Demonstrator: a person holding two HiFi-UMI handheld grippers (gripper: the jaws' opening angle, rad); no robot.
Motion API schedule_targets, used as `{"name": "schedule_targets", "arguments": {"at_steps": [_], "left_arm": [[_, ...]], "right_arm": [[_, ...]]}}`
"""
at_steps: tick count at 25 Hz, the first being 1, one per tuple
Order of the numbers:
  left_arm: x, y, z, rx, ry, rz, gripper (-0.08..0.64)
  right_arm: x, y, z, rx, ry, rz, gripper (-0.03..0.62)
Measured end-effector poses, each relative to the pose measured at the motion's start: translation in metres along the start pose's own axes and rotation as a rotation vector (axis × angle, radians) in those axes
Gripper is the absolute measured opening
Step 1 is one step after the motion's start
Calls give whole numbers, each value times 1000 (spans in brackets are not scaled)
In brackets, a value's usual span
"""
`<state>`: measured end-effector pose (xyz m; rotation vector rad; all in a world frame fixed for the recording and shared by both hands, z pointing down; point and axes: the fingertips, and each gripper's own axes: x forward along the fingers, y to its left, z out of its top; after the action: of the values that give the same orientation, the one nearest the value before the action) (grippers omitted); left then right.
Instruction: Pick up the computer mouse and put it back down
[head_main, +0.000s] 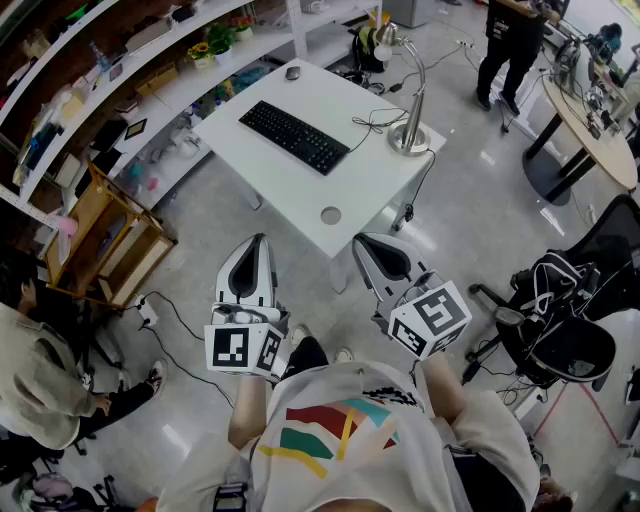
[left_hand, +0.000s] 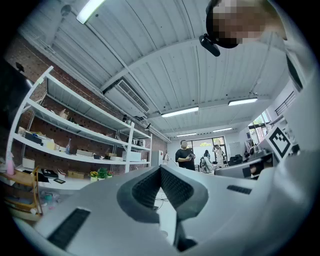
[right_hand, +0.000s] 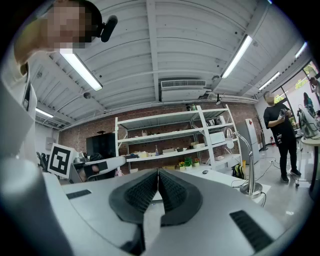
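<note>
Head view puts the small dark oval computer mouse (head_main: 292, 72) on the white square surface (head_main: 360, 175), well ahead of the left gripper (head_main: 258, 242) and right gripper (head_main: 365, 242). Both gripper views show jaws closed on nothing, and only the right gripper view catches the mouse.

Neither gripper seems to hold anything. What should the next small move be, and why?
Probably close in on the table, carrying the grippers forward. The left gripper and right gripper are both shut and empty, held short of the table's near edge, while the computer mouse lies at its far edge, beyond the keyboard, apparently out of reach from here.
</note>
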<state>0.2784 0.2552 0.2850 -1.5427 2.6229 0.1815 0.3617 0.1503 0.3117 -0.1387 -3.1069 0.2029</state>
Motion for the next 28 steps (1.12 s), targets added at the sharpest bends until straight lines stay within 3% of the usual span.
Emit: {"name": "schedule_targets", "arguments": {"at_steps": [9, 15, 21, 28], "left_arm": [[20, 15, -4, -2, -10, -12, 44], [76, 54, -9, -4, -43, -65, 44], [152, 127, -10, 23, -48, -101, 44], [235, 237, -18, -3, -32, -120, 44]], "right_arm": [[19, -2, 0, -26, 2, 14, 14], [73, -26, 6, -64, -25, -12, 14], [169, -59, 10, -48, -20, -55, 14], [301, -97, 14, -24, 18, -106, 14]]}}
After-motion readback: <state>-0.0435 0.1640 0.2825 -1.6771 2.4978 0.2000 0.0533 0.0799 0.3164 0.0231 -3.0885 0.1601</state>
